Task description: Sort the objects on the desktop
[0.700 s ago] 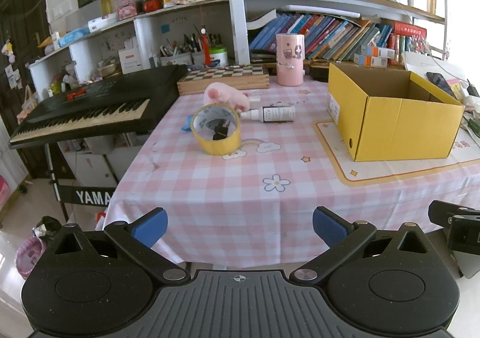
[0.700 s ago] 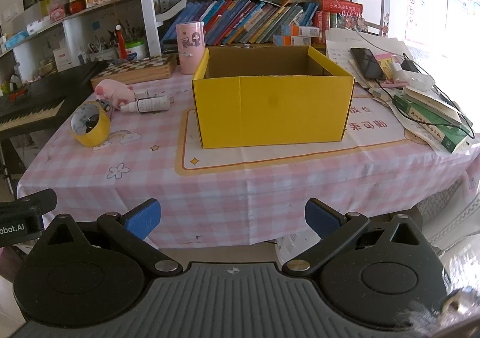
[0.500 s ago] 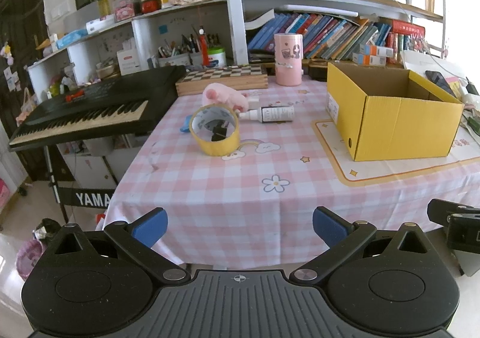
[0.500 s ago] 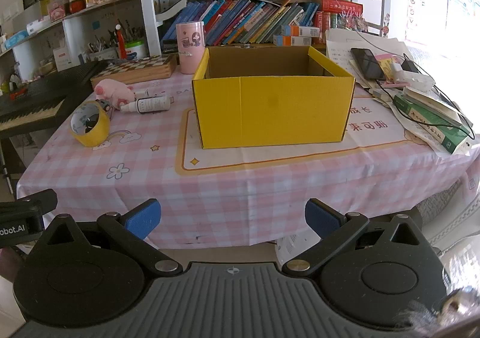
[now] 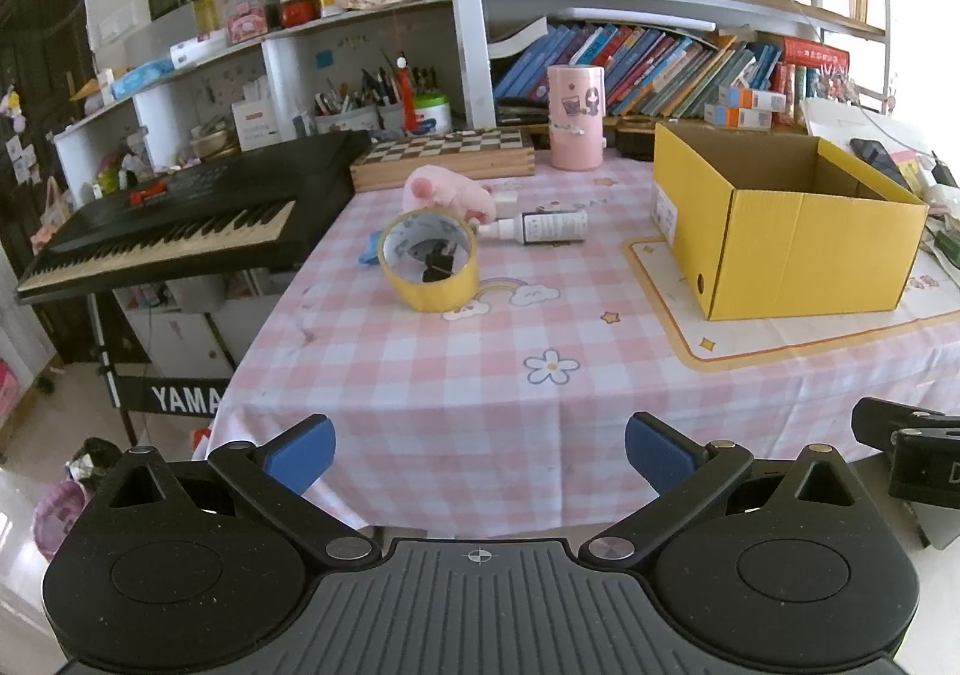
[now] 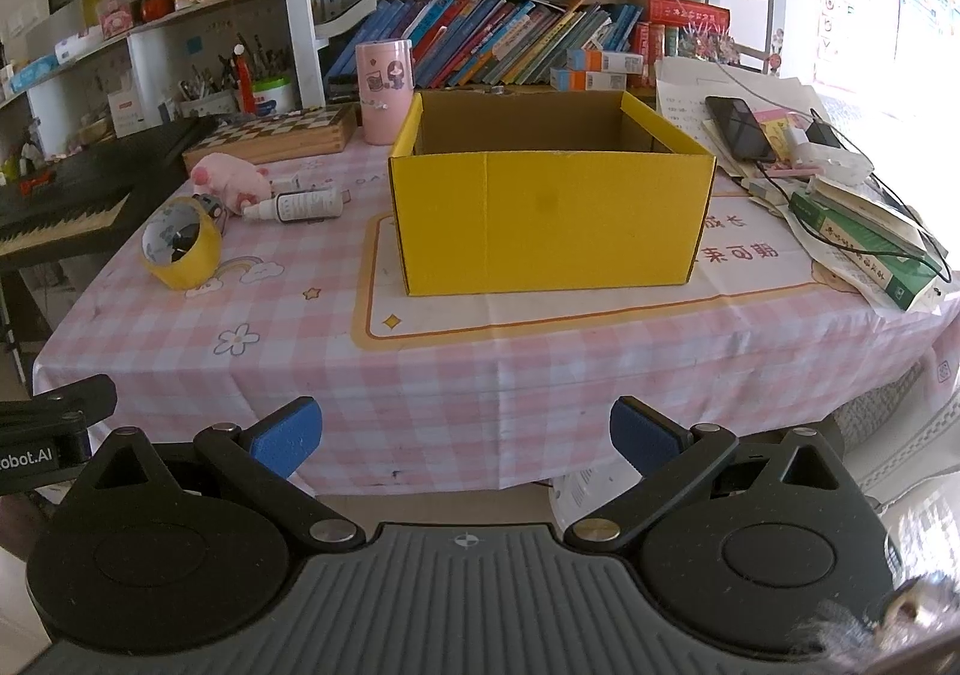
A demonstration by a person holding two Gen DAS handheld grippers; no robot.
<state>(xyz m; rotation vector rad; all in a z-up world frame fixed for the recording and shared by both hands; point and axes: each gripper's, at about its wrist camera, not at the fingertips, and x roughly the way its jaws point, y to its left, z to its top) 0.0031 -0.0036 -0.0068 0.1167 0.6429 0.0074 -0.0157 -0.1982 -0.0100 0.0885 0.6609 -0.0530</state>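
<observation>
Beside the yellow box (image 6: pixel 552 219), tape roll (image 5: pixel 429 270), both tools spread.

The left gripper (image 5: pixel 480 450) is showing a matte black body: two round discs, a ribbed grey centre plate with a small crosshair mark, silver screws at the arm pivots, and blue-padded fingers (image 5: pixel 300 450). The right gripper (image 6: pixel 465 435) is looking the same, with blue pads on its fingers (image 6: pixel 642 435) and triangular cut-outs.
</observation>
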